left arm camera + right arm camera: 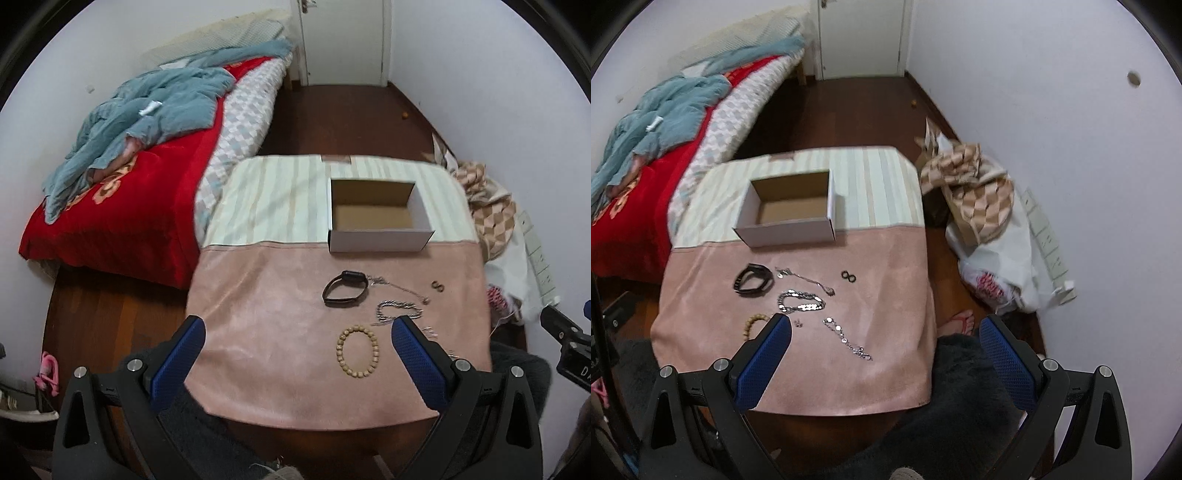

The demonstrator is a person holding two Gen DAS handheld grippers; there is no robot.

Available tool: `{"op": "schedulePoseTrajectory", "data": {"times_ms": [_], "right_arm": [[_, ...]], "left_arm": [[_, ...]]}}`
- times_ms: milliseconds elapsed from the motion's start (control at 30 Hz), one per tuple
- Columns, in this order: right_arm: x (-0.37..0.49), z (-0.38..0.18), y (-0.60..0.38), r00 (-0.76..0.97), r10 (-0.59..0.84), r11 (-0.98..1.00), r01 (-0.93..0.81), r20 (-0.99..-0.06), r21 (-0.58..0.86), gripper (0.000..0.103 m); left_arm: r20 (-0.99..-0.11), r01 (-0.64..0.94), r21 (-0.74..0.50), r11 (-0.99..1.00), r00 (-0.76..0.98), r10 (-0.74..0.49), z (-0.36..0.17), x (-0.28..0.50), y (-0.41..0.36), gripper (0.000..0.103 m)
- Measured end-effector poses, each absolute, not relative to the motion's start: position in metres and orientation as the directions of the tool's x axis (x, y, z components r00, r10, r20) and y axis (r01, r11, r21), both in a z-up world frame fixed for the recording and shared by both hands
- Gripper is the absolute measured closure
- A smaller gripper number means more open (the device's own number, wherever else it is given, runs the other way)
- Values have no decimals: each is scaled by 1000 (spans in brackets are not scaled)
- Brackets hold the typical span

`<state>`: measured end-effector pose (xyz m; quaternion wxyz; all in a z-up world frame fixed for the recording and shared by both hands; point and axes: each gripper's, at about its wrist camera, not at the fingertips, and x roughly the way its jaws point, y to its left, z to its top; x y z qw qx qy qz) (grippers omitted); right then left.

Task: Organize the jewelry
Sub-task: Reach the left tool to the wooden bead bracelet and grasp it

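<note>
An open empty cardboard box (380, 218) (790, 214) stands at the far part of a small table under a pink cloth (277, 332) (886, 295). On the cloth lie a black wristband (345, 291) (753, 283), a thin silver chain (400, 286) (807, 278), a chunky silver bracelet (399, 310) (799, 301), a wooden bead bracelet (357, 350) (753, 323), two small dark rings (438, 285) (848, 276) and a sequin chain (847, 339). My left gripper (299, 328) is open above the cloth's near part. My right gripper (886, 328) is open above the cloth's near right edge.
A bed with a red blanket (129, 206) and blue cover stands left. Bags and checked cloth (979, 206) lie on the floor at the right by the wall. A white door (343, 37) is at the back. A foot in a sandal (960, 321) is beside the table.
</note>
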<state>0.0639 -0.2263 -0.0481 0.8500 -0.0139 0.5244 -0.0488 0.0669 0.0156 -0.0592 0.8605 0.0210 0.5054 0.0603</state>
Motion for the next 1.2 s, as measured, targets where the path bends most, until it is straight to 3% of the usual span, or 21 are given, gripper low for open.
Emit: {"op": "schedulePoseTrajectory", "data": {"times_ms": [433, 567, 733, 800, 833, 933, 1133, 1200], "right_arm": [[87, -221, -231, 197, -68, 997, 61, -978, -56, 2], [84, -249, -233, 159, -58, 996, 72, -986, -47, 5], [83, -263, -235, 140, -49, 997, 74, -989, -39, 6], [84, -263, -237, 142, -42, 997, 74, -989, -32, 8], [84, -264, -237, 147, -41, 997, 72, -988, -31, 10], [83, -266, -240, 156, -32, 997, 73, -987, -20, 22], [83, -274, -240, 175, -10, 999, 50, -984, -1, 30], [83, -279, -237, 180, -14, 999, 34, -984, -8, 37]], "left_arm": [[-972, 9, 96, 995, 215, 91, -221, 92, 11, 1], [-989, 30, 34, 999, 145, 29, -253, 97, 6, 15], [-991, 59, 8, 998, 134, 0, -271, 106, -6, 20], [-987, 75, 5, 997, 163, -7, -272, 108, -11, 28], [-984, 85, 5, 996, 179, -10, -270, 109, -15, 38], [-977, 129, 14, 992, 214, -14, -262, 111, -27, 96], [-974, 148, 32, 988, 227, -2, -263, 111, -40, 96], [-974, 148, 28, 989, 228, -6, -263, 112, -36, 96]]}}
